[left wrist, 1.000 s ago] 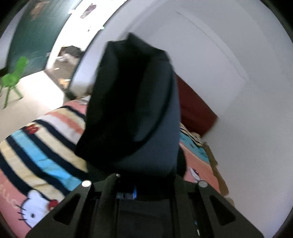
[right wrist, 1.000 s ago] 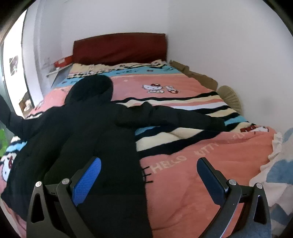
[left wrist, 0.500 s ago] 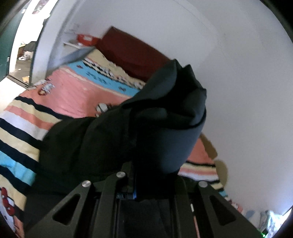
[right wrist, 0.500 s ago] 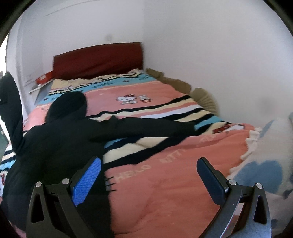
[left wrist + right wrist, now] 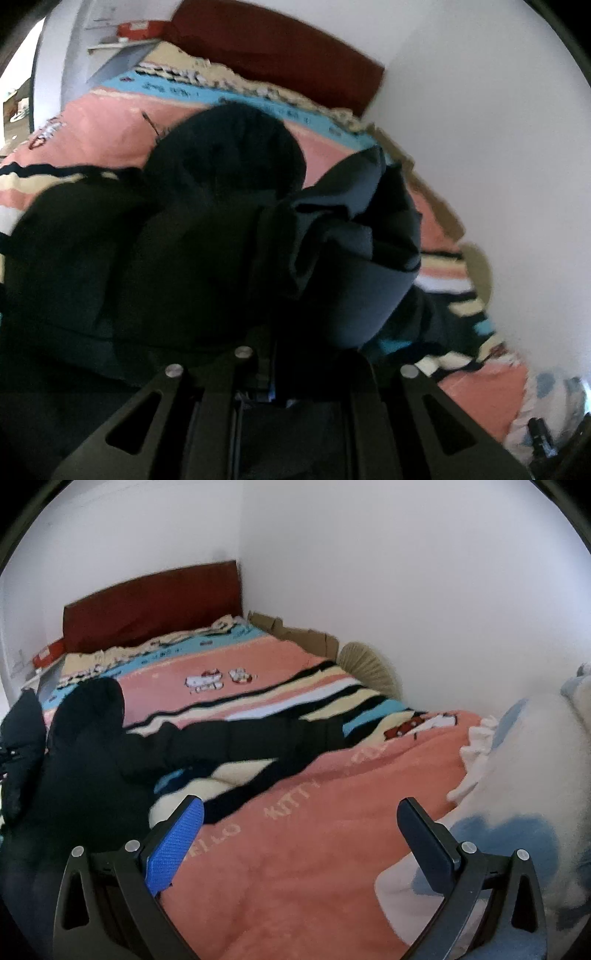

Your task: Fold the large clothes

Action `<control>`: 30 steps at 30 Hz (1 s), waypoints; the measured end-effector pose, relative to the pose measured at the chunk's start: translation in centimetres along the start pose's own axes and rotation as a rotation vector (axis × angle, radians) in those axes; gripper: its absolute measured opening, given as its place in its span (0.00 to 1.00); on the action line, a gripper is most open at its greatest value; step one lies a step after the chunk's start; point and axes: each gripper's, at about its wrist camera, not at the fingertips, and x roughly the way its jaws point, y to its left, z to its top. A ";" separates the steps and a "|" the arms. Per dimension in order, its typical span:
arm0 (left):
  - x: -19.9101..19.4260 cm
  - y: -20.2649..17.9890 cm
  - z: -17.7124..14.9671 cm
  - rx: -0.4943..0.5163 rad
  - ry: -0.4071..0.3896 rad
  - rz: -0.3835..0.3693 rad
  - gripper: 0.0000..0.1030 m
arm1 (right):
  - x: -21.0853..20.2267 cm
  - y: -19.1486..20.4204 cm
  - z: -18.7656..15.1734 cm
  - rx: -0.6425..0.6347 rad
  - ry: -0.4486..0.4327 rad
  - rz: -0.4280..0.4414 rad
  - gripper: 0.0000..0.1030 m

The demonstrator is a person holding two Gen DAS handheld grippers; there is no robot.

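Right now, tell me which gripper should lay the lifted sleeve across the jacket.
Left. The left gripper already clamps the lifted sleeve above the jacket. The right gripper is open over the blanket, holding nothing.

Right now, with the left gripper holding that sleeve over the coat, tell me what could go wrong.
1. The left gripper pinches a bunched sleeve end; it may land wadded rather than flat on the black coat.
2. The other sleeve lies stretched across the blanket, and the right gripper is open and holds nothing down, so the coat could drag.
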 end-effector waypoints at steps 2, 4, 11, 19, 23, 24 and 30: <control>2.5 -0.4 -1.0 0.031 0.035 0.032 0.10 | 0.9 0.3 -0.5 -0.008 0.022 0.001 0.99; 5.2 -0.2 -1.9 0.058 0.074 0.068 0.12 | 1.4 0.5 -0.8 -0.013 0.035 0.001 0.99; 9.4 -0.7 -4.7 0.102 0.172 0.121 0.26 | 1.6 1.2 -1.3 -0.024 0.050 0.003 0.99; 2.5 -2.9 -3.1 0.135 0.105 0.011 0.56 | -0.6 2.9 -0.8 -0.042 0.019 0.046 0.99; -0.9 -3.9 -2.3 0.168 0.064 -0.021 0.56 | -1.8 4.0 -0.7 -0.052 0.018 0.075 0.99; -1.7 -3.9 -2.1 0.174 0.052 -0.020 0.56 | -2.1 4.2 -0.7 -0.057 0.016 0.081 0.99; -8.1 0.4 -1.2 0.243 -0.039 0.100 0.56 | -3.6 7.5 -0.4 -0.113 0.006 0.152 0.99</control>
